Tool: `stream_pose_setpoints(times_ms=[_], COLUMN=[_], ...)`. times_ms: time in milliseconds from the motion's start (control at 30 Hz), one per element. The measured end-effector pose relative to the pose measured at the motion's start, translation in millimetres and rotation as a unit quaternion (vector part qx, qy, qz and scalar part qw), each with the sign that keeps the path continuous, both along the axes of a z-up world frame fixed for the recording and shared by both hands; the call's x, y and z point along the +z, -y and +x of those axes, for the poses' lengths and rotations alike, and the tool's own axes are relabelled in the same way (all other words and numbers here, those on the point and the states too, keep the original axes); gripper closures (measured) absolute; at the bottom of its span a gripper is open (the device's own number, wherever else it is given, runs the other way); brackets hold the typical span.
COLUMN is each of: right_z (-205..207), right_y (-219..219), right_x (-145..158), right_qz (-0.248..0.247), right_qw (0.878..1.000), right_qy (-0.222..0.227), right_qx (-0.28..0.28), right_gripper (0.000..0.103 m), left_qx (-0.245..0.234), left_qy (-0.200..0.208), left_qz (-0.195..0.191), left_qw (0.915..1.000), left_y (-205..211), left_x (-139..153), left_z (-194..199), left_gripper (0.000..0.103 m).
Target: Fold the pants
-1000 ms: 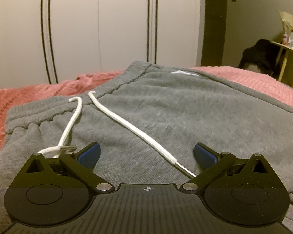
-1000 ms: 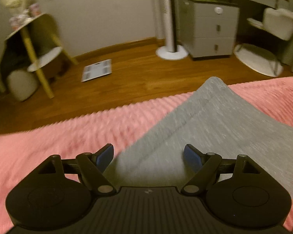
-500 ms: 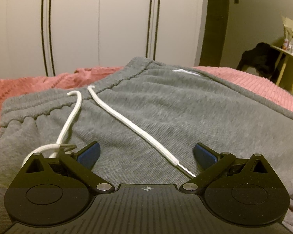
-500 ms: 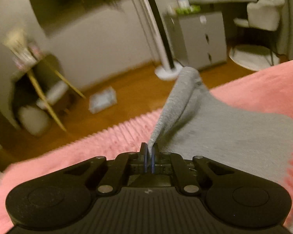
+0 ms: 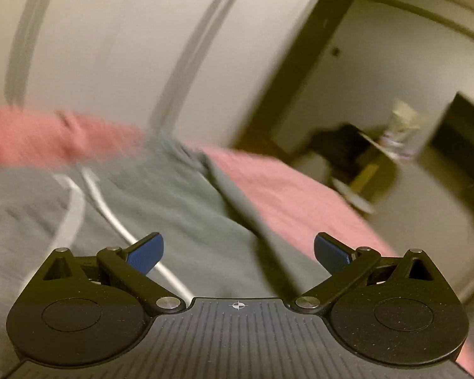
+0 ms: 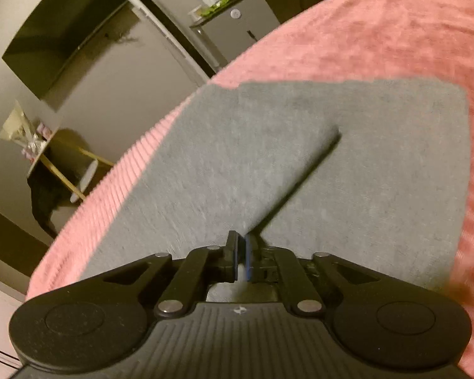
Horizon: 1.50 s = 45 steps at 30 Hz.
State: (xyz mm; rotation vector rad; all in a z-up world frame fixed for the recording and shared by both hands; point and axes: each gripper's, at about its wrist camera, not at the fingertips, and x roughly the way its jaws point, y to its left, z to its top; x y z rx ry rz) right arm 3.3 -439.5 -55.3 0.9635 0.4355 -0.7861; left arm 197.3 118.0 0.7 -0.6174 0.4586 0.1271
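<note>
Grey sweatpants (image 5: 180, 214) lie on a pink bedspread (image 5: 287, 195). In the blurred left wrist view the waistband end with its white drawstring (image 5: 72, 211) lies ahead and to the left. My left gripper (image 5: 239, 251) is open and empty just above the fabric. In the right wrist view my right gripper (image 6: 240, 254) is shut on a lifted edge of the pants leg (image 6: 224, 170), which is pulled up over the leg that lies flat (image 6: 395, 164).
White wardrobe doors (image 5: 110, 47) stand behind the bed. A small yellow-legged side table (image 6: 63, 161) with dark clothing stands beside the bed. A grey drawer unit (image 6: 237, 28) stands farther off. The pink bedspread (image 6: 379, 31) stretches around the pants.
My right gripper, shut on the pants leg edge, has carried it up and across the other leg. My left gripper has swung to the right and stays open.
</note>
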Motion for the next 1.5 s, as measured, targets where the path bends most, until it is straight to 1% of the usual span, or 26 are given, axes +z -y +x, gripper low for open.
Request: stream_pose_setpoints(times_ms=[33, 67, 133, 200, 233, 267, 300, 400, 433, 467, 500, 533, 567, 667, 767, 833, 933, 1000, 1033, 1100, 1167, 1200, 1233, 1267, 1400, 1500], right_z=[-3, -5, -11, -18, -24, -29, -28, -29, -26, -23, -20, -18, -14, -10, -24, -41, -74, -93, -101, -111, -116, -117, -118, -118, -118, -117], right_y=[7, 11, 22, 30, 29, 35, 40, 45, 48, 51, 54, 58, 59, 66, 64, 62, 61, 61, 59, 60, 62, 60, 58, 57, 57, 59], right_x=[1, -1, -10, -20, -22, -26, -29, -33, -32, -32, -32, -32, -29, -10, 34, 55, 77, 77, 71, 52, 30, 21, 13, 7, -6, -13], right_qz=[0.000, 0.005, 0.024, 0.045, 0.057, 0.073, 0.082, 0.090, 0.089, 0.088, 0.087, 0.086, 0.086, 0.067, -0.021, -0.056, -0.100, -0.121, -0.121, -0.094, -0.055, -0.040, -0.031, -0.025, 0.012, 0.034], right_qw=[1.000, 1.000, 0.999, 0.997, 0.995, 0.992, 0.990, 0.988, 0.988, 0.989, 0.989, 0.990, 0.991, 0.995, 0.996, 0.993, 0.990, 0.989, 0.990, 0.994, 0.997, 0.998, 0.999, 0.999, 0.998, 0.997], right_qy=[0.014, 0.025, 0.040, 0.069, 0.084, 0.101, 0.111, 0.125, 0.123, 0.120, 0.119, 0.114, 0.103, 0.079, 0.078, 0.095, 0.097, 0.077, 0.062, 0.039, 0.026, 0.018, 0.014, 0.015, 0.046, 0.063], right_qx=[0.004, 0.006, 0.000, -0.007, -0.013, -0.020, -0.025, -0.025, -0.020, -0.016, -0.014, -0.010, -0.006, 0.015, 0.026, 0.029, 0.035, 0.046, 0.047, 0.046, 0.039, 0.035, 0.032, 0.030, 0.035, 0.034], right_gripper=[0.081, 0.068, 0.064, 0.064, 0.064, 0.064, 0.064, 0.064, 0.064, 0.068, 0.073, 0.093, 0.099, 0.100, 0.100, 0.100, 0.100, 0.100, 0.100, 0.100, 0.099, 0.096, 0.094, 0.093, 0.084, 0.082], left_qx=[-0.024, -0.040, -0.063, -0.075, -0.080, -0.090, -0.103, -0.143, -0.147, -0.150, -0.158, -0.155, -0.157, -0.167, -0.189, -0.203, -0.210, -0.206, -0.202, -0.186, -0.152, -0.132, -0.116, -0.099, -0.048, -0.027], left_qy=[-0.009, -0.022, -0.051, -0.073, -0.088, -0.098, -0.110, -0.147, -0.168, -0.177, -0.182, -0.182, -0.169, -0.118, -0.068, -0.037, -0.035, -0.060, -0.086, -0.135, -0.162, -0.167, -0.165, -0.160, -0.143, -0.148], left_qz=[-0.056, -0.093, -0.134, -0.143, -0.142, -0.141, -0.142, -0.162, -0.172, -0.180, -0.187, -0.183, -0.183, -0.173, -0.141, -0.135, -0.136, -0.124, -0.115, -0.114, -0.111, -0.119, -0.131, -0.137, -0.142, -0.146], left_qw=[0.9981, 0.9947, 0.9877, 0.9842, 0.9827, 0.9810, 0.9784, 0.9652, 0.9593, 0.9559, 0.9524, 0.9537, 0.9557, 0.9636, 0.9693, 0.9692, 0.9676, 0.9688, 0.9687, 0.9665, 0.9685, 0.9700, 0.9706, 0.9725, 0.9783, 0.9778], left_y=[-10, -17, -24, -26, -24, -19, -14, 2, 6, 7, 9, 9, 9, 3, -8, -20, -33, -39, -40, -38, -44, -49, -57, -63, -86, -97], left_x=[-4, -8, -16, -23, -27, -31, -35, -48, -54, -57, -58, -54, -48, -16, 25, 46, 51, 39, 25, 0, -19, -25, -28, -29, -27, -35], left_z=[14, 28, 56, 82, 96, 107, 119, 148, 157, 160, 163, 162, 156, 124, 72, 24, -39, -74, -88, -102, -113, -118, -119, -121, -117, -105], left_gripper=[0.000, 0.000, 0.000, 0.003, 0.012, 0.026, 0.031, 0.038, 0.056, 0.090, 0.098, 0.095, 0.096, 0.096, 0.096, 0.096, 0.096, 0.095, 0.095, 0.093, 0.082, 0.074, 0.055, 0.045, 0.035, 0.037])
